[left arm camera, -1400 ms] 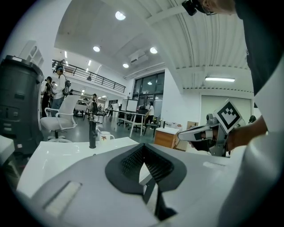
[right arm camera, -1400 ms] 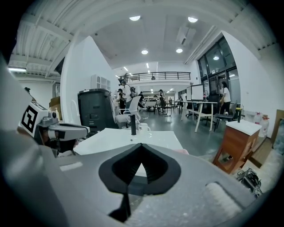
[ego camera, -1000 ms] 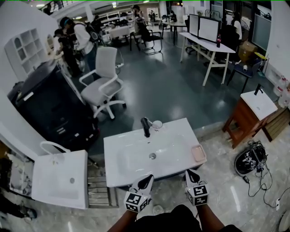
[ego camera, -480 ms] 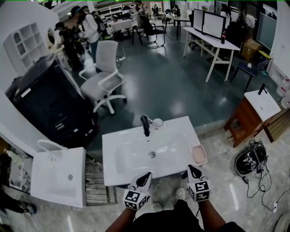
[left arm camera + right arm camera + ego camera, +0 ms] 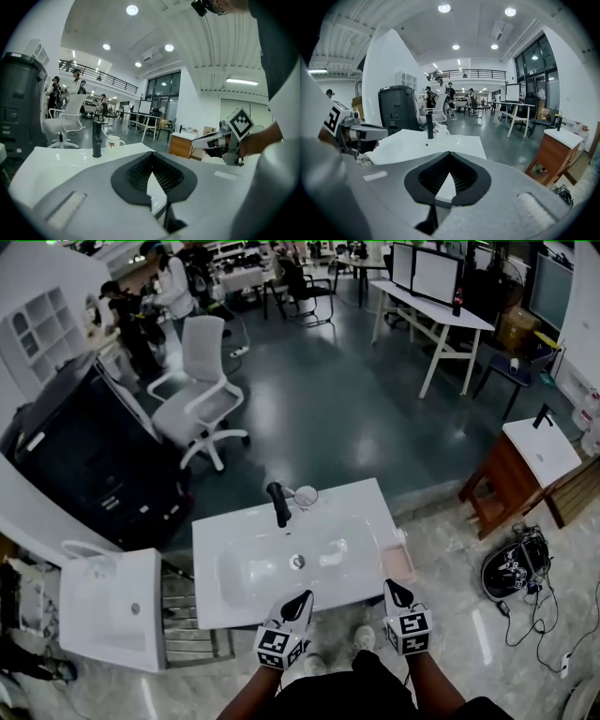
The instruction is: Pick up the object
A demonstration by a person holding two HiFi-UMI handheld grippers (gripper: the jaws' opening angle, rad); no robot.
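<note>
Head view shows the left gripper (image 5: 302, 600) and the right gripper (image 5: 393, 591) held side by side just short of the near edge of a white sink (image 5: 211, 554). Both point at it and touch nothing. Each gripper's own view shows its jaws pressed together with nothing between them, so both are closed and empty.

The task does not say which object is meant. Two loose things sit on the sink. A white mug (image 5: 305, 495) stands at the far rim, just beside the black faucet (image 5: 278, 505). A pink soap dish (image 5: 401, 562) lies on the right-hand rim, nearest the right gripper. Either one is probably the target, and neither is being reached for yet.

To do the approach well, I judge that the jaws need to be spread before the chosen gripper gets near. For the mug, coming in from the right side keeps clear of the faucet. Gripping its wall low and squarely should stop it from tipping toward the bowl. For the soap dish, a pinch across its rim from above seems safest, since it lies close to the sink's edge and could be nudged off.

The sink's bowl holds only its drain (image 5: 297, 562) and some bright glare. No view shows what is inside the mug. The soap dish looks empty, though it is small in the frame. A smaller sink (image 5: 98, 615) to the left looks bare as well.
</note>
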